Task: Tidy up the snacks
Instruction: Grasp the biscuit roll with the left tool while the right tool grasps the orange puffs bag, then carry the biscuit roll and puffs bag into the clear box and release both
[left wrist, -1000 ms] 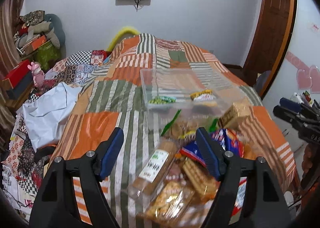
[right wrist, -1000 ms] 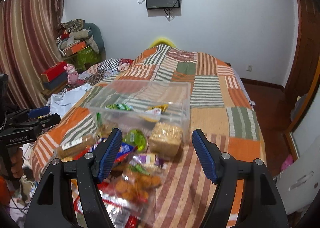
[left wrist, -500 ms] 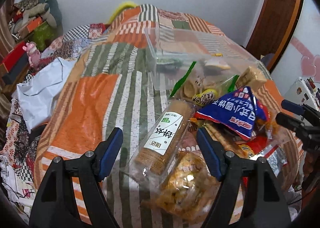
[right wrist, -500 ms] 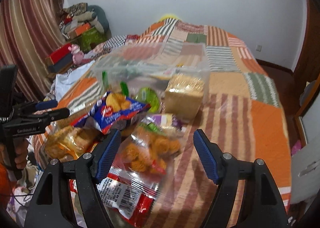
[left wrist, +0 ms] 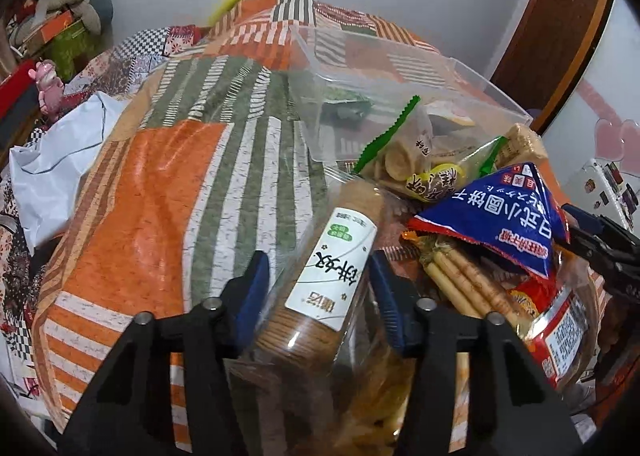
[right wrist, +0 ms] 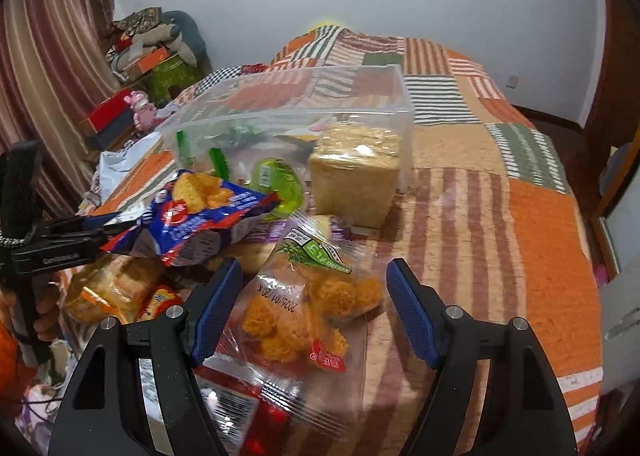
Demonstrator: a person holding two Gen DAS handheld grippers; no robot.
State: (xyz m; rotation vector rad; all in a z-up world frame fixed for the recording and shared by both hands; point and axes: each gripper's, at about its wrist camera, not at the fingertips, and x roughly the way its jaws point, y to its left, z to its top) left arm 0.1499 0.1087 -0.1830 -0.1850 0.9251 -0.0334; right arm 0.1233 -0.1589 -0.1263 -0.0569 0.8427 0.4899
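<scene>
Snacks: a loose pile on the patchwork bed (left wrist: 168, 184), at the near side of the clear bin (left wrist: 400, 72), which holds a few packets.
Left tool (left wrist: 318, 288): spread, its blue pads flanking the biscuit tube (left wrist: 320, 288) without visibly pressing it; the tube points toward 1 o'clock, to the bin.
Right tool (right wrist: 314, 304): spread, straddling the clear fried-snack bag (right wrist: 308, 308); the blue chip bag (right wrist: 200, 216) lies at 10 o'clock, the wrapped cake block (right wrist: 356, 172) at 12 o'clock against the bin wall.
Step, as judged: closing on the tube.
Doing it well: grip the stiff label band squarely and lightly; biscuits crack, film slips.
Change from a second ago: both tools have dropped from above the pile into it; the left one's gap has narrowed.
</scene>
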